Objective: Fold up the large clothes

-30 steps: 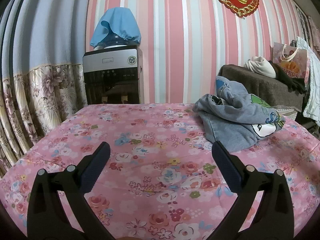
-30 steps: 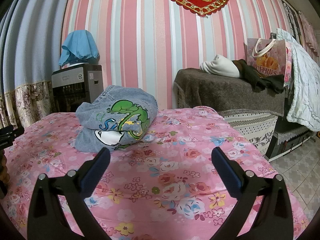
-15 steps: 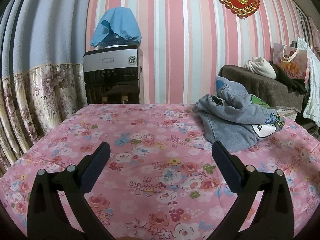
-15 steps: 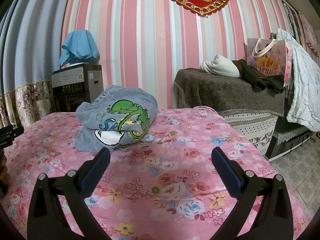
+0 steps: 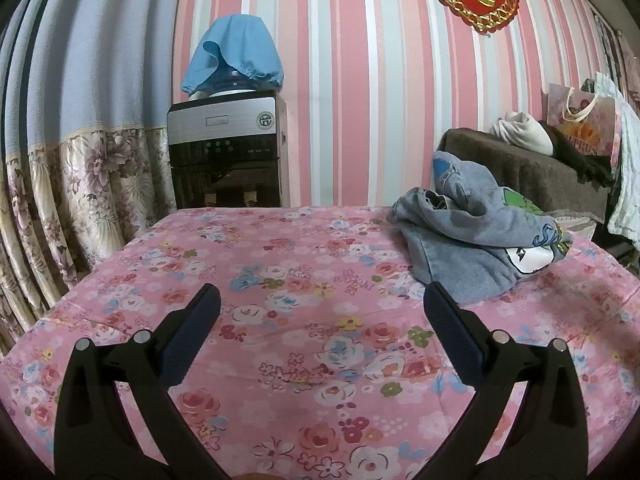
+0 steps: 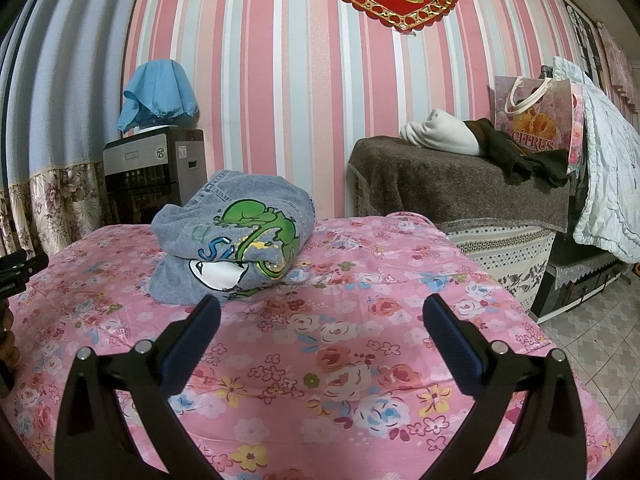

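A grey garment with a green cartoon print [image 6: 236,240] lies bunched in a heap on the pink floral tablecloth [image 6: 340,340]. In the left wrist view the garment [image 5: 472,236] sits at the far right of the table [image 5: 280,280]. My left gripper [image 5: 322,316] is open and empty, held low over the cloth, left of the heap. My right gripper [image 6: 322,318] is open and empty, just in front and right of the heap. The left gripper's tip [image 6: 16,268] shows at the left edge of the right wrist view.
A water dispenser [image 5: 228,148] under a blue cover stands behind the table by the striped wall. A floral curtain [image 5: 60,200] hangs at left. A brown-covered cabinet [image 6: 460,188] with clothes and a gift bag [image 6: 536,120] stands at right. Tiled floor [image 6: 592,340] lies beyond the table's right edge.
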`<act>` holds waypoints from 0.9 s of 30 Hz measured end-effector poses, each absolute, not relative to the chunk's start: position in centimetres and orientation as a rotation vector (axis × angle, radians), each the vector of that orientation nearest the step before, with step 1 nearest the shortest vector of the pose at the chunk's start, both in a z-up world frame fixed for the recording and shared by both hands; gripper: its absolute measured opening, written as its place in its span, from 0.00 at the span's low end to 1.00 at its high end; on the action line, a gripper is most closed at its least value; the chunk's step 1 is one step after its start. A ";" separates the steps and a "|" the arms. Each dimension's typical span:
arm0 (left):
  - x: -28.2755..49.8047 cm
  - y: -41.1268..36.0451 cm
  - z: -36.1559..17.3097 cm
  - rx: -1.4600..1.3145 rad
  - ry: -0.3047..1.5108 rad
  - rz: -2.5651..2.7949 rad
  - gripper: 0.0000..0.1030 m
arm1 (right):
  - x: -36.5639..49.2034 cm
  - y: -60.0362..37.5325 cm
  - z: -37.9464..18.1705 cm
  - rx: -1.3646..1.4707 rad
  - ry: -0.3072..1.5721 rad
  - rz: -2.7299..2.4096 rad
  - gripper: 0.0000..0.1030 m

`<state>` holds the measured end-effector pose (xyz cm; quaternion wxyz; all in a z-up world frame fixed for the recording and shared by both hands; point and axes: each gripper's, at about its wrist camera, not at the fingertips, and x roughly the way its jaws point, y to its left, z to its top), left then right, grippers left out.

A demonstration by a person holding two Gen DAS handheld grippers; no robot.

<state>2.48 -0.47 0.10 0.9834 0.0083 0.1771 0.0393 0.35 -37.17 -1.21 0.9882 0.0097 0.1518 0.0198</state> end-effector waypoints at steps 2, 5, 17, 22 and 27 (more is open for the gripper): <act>2.7 -0.9 0.1 0.040 0.367 0.121 0.97 | 0.4 -37.2 -1.2 0.020 0.305 0.040 0.98; 2.6 -1.6 0.1 0.074 0.365 0.139 0.97 | 0.4 -37.2 -1.2 0.020 0.305 0.040 0.98; 2.9 -1.7 0.0 0.068 0.393 0.128 0.97 | 0.4 -37.2 -1.2 0.020 0.305 0.040 0.98; 3.2 -0.5 -0.1 -0.005 0.398 0.084 0.97 | 0.3 -37.2 -1.2 0.021 0.305 0.040 0.98; 2.8 -0.4 0.1 -0.020 0.358 0.060 0.97 | 0.4 -37.1 -1.2 0.020 0.304 0.040 0.98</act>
